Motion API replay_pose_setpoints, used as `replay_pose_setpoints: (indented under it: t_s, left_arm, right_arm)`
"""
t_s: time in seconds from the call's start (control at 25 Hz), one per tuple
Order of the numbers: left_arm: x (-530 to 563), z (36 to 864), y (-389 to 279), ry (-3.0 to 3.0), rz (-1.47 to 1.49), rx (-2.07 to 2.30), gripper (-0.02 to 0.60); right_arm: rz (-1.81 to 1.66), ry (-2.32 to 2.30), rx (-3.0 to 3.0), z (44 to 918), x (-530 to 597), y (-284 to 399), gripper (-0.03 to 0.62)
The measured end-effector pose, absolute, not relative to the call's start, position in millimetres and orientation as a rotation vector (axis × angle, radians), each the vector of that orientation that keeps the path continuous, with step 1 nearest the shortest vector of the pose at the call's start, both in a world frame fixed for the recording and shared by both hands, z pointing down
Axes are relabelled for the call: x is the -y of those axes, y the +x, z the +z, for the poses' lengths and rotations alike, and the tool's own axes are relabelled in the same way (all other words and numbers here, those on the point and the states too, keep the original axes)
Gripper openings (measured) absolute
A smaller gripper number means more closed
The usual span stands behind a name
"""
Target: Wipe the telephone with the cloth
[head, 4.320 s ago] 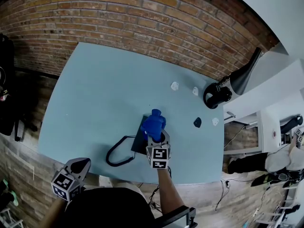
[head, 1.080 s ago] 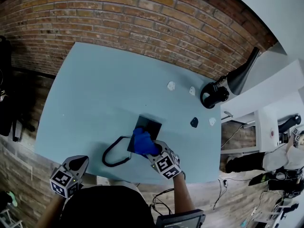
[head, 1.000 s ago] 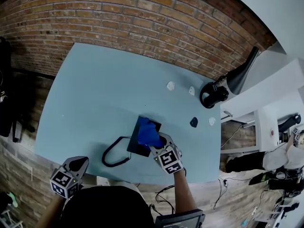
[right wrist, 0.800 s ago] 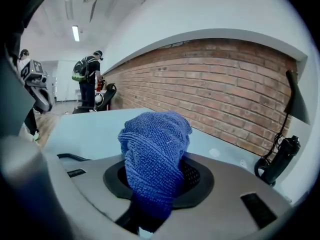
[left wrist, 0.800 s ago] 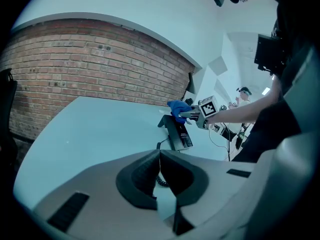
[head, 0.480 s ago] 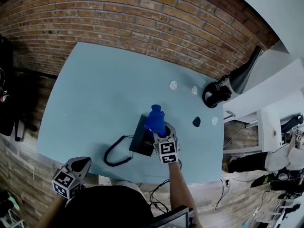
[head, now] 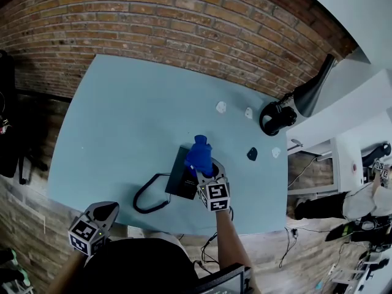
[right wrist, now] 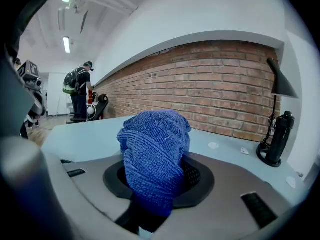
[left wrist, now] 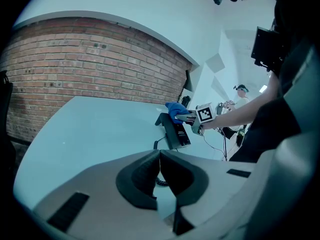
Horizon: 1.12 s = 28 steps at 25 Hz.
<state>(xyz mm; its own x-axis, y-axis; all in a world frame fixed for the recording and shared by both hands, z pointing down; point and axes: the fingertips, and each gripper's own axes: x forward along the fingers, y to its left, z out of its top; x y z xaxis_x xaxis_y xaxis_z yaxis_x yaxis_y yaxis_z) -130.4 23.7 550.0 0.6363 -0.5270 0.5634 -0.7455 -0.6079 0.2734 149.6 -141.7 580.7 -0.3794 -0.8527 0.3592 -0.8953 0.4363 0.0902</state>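
Note:
A black telephone [head: 181, 177] lies near the front edge of the pale blue table [head: 122, 121], with its coiled cord [head: 147, 199] looping to the left. My right gripper [head: 203, 168] is shut on a bunched blue cloth [head: 199, 154], which sits over the phone's far right corner. The right gripper view is filled by the cloth [right wrist: 155, 149] bulging out between the jaws [right wrist: 157, 179]; the phone is hidden there. My left gripper [head: 93, 226] hangs off the table's front left, shut and holding nothing [left wrist: 160, 168]. From it I see the telephone [left wrist: 176, 133] and the cloth [left wrist: 175, 109].
A black desk lamp [head: 312, 94] and a dark round object [head: 274, 118] stand at the table's far right corner. Small white bits [head: 220, 107] and a dark bit [head: 252, 154] lie right of the phone. A brick wall runs behind. A person [right wrist: 80, 91] stands far off.
The right gripper has carried the cloth from the phone's near left part across to its far right corner. The left gripper has stayed where it was.

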Motion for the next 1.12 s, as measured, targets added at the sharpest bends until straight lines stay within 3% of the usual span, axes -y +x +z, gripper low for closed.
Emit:
replay_pose_setpoints:
  t_s: [1.12]
  left_arm:
    - [-30.7, 551.0, -124.6, 2.379, 0.610, 0.951, 0.008]
  right_arm:
    - [0.340, 1.590, 2.357, 596.5, 105.6, 142.4, 0.147]
